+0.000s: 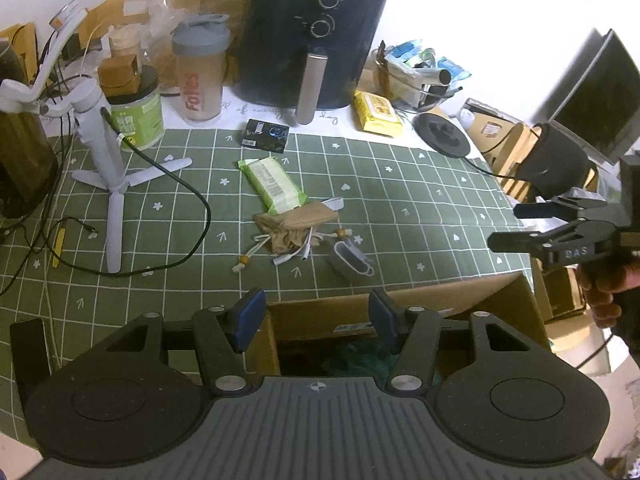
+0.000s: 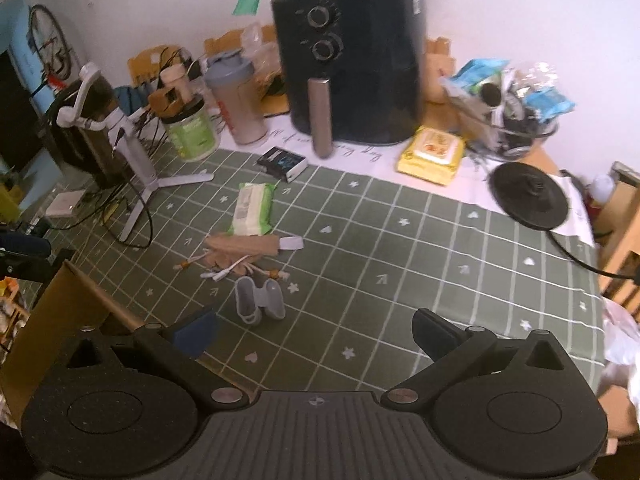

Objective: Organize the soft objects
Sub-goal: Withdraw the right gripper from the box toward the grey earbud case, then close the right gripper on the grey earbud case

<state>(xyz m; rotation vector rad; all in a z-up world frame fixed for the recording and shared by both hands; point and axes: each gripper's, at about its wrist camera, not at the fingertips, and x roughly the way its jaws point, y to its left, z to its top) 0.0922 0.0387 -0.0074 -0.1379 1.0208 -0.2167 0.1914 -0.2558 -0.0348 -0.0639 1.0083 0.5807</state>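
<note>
Nearest the left gripper point(image 1: 316, 320) is an open cardboard box point(image 1: 404, 312) at the table's front edge; the jaws stand wide and hold nothing, right over its opening, where something dark teal point(image 1: 360, 360) lies inside. The right gripper point(image 2: 316, 334) hangs above the green checked tablecloth point(image 2: 400, 256) just right of the box, jaws spread wide and bare.

Just beyond the box lies a grey silicone case point(image 2: 258, 300), split into two halves. Touching behind it is a tangle: a tan drawstring pouch point(image 1: 298, 220) with beaded cords and a white cable point(image 2: 228, 272) across it. A green wet-wipes pack point(image 1: 274, 184) overlaps the pouch's far edge.

To the left a white gimbal tripod point(image 1: 108, 168) stands with a black cable point(image 1: 192, 196) looping round its legs. Farther back sit a small black box point(image 1: 266, 136), a yellow wipes pack point(image 2: 432, 154) and a black kettle base point(image 2: 528, 194). Along the wall stand a green-labelled jar point(image 1: 140, 118), a shaker bottle point(image 1: 200, 76), a dark air fryer point(image 2: 352, 68) and a bowl of packets point(image 2: 516, 104)
</note>
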